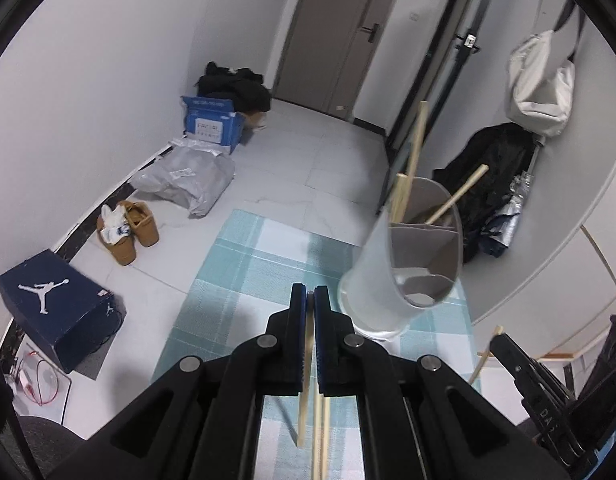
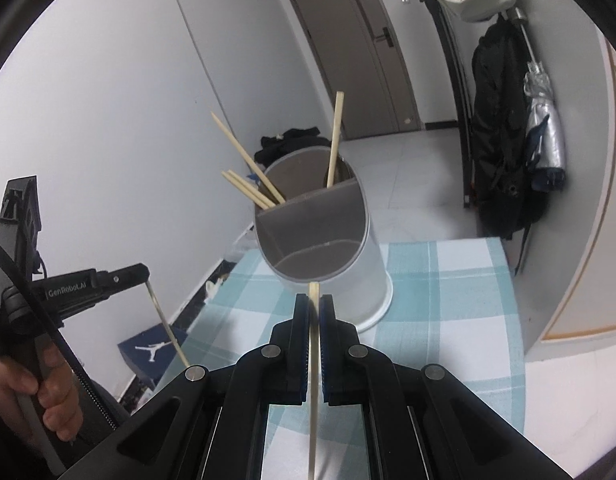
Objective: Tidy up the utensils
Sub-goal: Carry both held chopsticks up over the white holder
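A white utensil holder [image 1: 382, 264] with grey dividers stands on the checked tablecloth [image 1: 243, 264]; it also shows in the right wrist view [image 2: 348, 276]. Several wooden chopsticks [image 2: 247, 160] stick out of its far compartment. My left gripper [image 1: 310, 294] is shut on a wooden chopstick [image 1: 303, 400] that hangs down below the fingers, left of the holder. My right gripper [image 2: 314, 300] is shut on another chopstick [image 2: 314, 392], just in front of the holder's rim. The left gripper [image 2: 141, 270] with its chopstick [image 2: 167, 324] shows at the left of the right wrist view.
The table's left edge drops to the floor, where a shoe box [image 1: 55, 308], brown shoes [image 1: 129, 230], bags and a blue carton [image 1: 211, 124] lie. A curved white wall [image 2: 580, 240] is at the right, with a hanging black jacket [image 2: 500, 140].
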### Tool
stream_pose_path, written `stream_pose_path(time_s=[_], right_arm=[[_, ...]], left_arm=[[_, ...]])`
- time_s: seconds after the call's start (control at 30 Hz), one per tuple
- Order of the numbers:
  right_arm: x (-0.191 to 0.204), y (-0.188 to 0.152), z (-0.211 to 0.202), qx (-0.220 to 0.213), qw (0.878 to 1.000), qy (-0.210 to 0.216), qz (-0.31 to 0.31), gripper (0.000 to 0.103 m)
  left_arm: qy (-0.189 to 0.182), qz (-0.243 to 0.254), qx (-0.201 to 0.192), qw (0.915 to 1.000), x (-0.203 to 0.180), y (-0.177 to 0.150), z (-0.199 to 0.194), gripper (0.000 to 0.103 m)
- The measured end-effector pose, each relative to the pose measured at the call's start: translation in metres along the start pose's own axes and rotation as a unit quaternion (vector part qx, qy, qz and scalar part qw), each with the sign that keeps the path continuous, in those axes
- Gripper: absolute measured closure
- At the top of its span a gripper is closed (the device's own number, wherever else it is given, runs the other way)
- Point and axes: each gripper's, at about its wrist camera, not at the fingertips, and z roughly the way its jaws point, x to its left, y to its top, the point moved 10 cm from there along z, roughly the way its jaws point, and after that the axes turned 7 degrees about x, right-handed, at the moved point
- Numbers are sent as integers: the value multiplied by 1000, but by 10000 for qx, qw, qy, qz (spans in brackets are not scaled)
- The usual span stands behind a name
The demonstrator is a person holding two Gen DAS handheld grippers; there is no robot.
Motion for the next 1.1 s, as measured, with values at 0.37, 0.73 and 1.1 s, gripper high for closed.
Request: stream_pose_path(time_s=[0.37, 0.73, 1.1], right_arm=[[3, 12, -16, -282, 9995, 113, -44, 99], [0, 63, -44, -745, 9971, 129, -86, 99], [1, 157, -51, -1114, 9934, 134, -238, 99]], left_arm=[[-110, 563, 52, 9983, -32, 3, -13, 103], [-697, 741, -206, 9946, -77, 44, -44, 103], [-1002, 574, -767, 9903, -102, 117, -63, 103]])
